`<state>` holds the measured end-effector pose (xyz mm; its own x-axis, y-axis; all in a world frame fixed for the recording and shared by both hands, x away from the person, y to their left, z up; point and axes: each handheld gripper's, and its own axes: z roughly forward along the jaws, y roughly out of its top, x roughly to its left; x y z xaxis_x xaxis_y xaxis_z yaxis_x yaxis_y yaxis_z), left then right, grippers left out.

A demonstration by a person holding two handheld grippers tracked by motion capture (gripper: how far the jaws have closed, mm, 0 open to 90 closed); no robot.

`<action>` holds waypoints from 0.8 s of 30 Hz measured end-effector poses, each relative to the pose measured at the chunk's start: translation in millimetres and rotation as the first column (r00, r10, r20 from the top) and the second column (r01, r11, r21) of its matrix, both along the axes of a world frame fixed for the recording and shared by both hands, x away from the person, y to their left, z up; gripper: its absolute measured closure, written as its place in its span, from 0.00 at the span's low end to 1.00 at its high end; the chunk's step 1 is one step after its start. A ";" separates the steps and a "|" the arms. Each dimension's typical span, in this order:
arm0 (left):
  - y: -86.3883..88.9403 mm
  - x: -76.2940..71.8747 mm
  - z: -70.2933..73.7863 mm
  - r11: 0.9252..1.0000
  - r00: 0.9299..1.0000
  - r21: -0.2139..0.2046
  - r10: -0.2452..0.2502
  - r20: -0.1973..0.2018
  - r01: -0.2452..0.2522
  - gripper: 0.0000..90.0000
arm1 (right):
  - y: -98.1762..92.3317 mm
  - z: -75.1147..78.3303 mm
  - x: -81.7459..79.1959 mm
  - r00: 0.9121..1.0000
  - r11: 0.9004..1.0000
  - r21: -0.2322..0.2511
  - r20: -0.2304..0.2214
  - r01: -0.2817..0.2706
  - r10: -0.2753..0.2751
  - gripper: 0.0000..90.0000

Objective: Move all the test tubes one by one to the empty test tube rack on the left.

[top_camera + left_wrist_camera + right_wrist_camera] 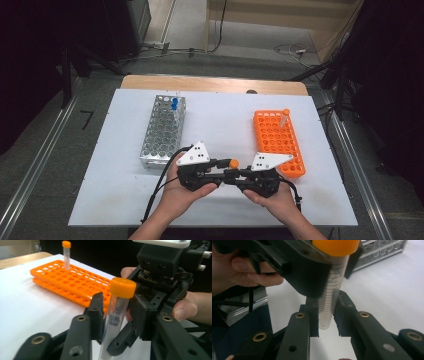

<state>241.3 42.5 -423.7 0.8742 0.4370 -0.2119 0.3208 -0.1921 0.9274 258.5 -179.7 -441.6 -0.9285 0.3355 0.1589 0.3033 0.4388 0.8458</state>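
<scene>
High view is showing a white surface (120, 200) carrying a metal rack (162, 132) on the left and an orange rack (278, 142) on the right. One orange-capped tube (284, 118) is standing upright at the far right corner of the orange rack, and a blue-capped tube (174, 104) is sitting at the far end of the metal rack. Near the front edge, between the racks, two hands are bringing the grippers together tip to tip. A clear tube with an orange cap (117, 312) is being held above the surface between them. Right gripper (327, 315) is clamping its lower end. Left gripper (116, 312) is pressing on the tube just under the cap.
</scene>
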 end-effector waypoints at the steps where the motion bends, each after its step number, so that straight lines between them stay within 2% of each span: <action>1: -1.0 -0.1 -0.5 1.000 1.000 0.000 -0.005 0.001 0.005 0.76 | 0.7 -0.1 -0.3 1.000 1.000 -0.001 0.000 -0.004 0.004 0.81; 8: -0.1 0.2 -0.9 1.000 1.000 0.021 0.017 0.025 -0.017 0.83 | 0.5 -0.7 0.7 1.000 1.000 -0.002 -0.024 -0.014 0.013 0.81; 14: 0.0 -0.6 0.2 0.999 0.999 0.014 0.030 0.042 -0.030 0.83 | -2.3 0.4 0.9 1.000 1.000 -0.002 -0.009 -0.015 0.015 0.78; 16: 1.8 0.2 0.8 0.999 0.998 0.011 0.046 0.047 -0.047 0.83 | -4.1 1.0 0.4 1.000 1.000 -0.002 -0.004 -0.020 0.020 0.71; 18: 5.2 1.4 1.6 0.998 0.997 0.004 0.064 0.045 -0.065 0.83 | -7.6 2.4 -0.8 1.000 1.000 -0.008 0.022 -0.018 0.018 0.63; 24: 18.4 5.5 4.0 0.994 0.993 -0.002 0.108 0.050 -0.108 0.83 | -26.9 8.9 2.2 0.998 0.999 0.030 0.045 0.036 -0.037 0.40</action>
